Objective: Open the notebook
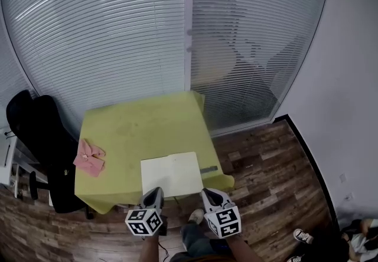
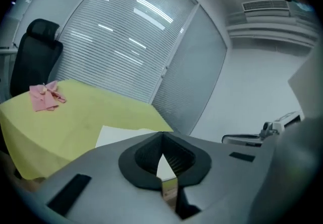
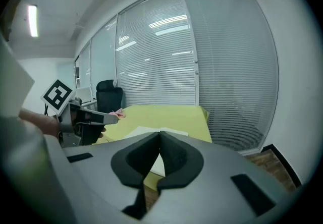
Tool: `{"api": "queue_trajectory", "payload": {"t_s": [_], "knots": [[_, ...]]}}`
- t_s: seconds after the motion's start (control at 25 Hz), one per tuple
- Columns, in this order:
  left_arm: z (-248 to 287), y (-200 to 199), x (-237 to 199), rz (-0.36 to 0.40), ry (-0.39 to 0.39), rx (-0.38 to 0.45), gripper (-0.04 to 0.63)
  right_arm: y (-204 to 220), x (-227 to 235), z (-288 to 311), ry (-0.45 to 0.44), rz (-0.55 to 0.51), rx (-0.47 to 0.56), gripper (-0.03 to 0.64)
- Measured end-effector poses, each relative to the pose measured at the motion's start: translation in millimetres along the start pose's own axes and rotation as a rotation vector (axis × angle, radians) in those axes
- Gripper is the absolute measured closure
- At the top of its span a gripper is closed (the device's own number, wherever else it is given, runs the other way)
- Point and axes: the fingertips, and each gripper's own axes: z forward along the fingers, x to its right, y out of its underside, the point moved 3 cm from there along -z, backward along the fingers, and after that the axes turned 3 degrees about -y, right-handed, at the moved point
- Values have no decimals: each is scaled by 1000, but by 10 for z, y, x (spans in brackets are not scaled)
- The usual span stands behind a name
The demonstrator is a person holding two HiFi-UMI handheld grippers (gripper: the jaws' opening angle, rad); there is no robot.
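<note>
**Right: both grippers closed and empty, notebook lying at the near edge**

I see the notebook (image 1: 171, 173) lying flat on the yellow-green surface (image 1: 142, 125), at the 6 o'clock edge in my head view. It shows pale pages, with a fold line down the middle.

A crumpled pink cloth (image 1: 89, 157) lies well apart from it at 9 o'clock, near the surface's left edge. A small grey strip (image 1: 208, 169) rests just beside the notebook at 3 o'clock. I cannot tell what that strip is.

My left gripper (image 1: 155, 191) is at the notebook's near left corner and my right gripper (image 1: 207, 192) at its near right corner. Both point toward 12 o'clock.

In the left gripper view the jaws meet at their tips with nothing pinched. A sliver of white page shows only in the hollow behind them. In the right gripper view the jaws are likewise pressed together and empty, and the left gripper is at 9 o'clock, held in a hand. Neither gripper appears to touch the notebook.

A black chair (image 1: 41, 137) stands at 9 o'clock off the surface. White blinds (image 1: 118, 36) fill the 12 o'clock wall.
</note>
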Motion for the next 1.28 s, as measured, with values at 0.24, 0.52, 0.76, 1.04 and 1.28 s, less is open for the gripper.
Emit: {"api": "queue_trajectory", "payload": {"t_s": [0.24, 0.52, 0.76, 1.04, 1.28], "knots": [[-321, -471, 227, 189, -26, 110, 572, -412, -44, -120, 74, -57, 113, 604], [-496, -588, 366, 238, -14, 153, 572, -523, -114, -240, 103, -75, 140, 604], [-560, -518, 320, 201, -23, 135, 572, -428, -149, -327, 111, -68, 124, 604], [-599, -504, 364, 207, -18, 140, 572, -403, -176, -401, 115, -66, 124, 604], [-635, -440, 347, 192, -30, 142, 572, -380, -207, -460, 106, -60, 129, 604]]}}
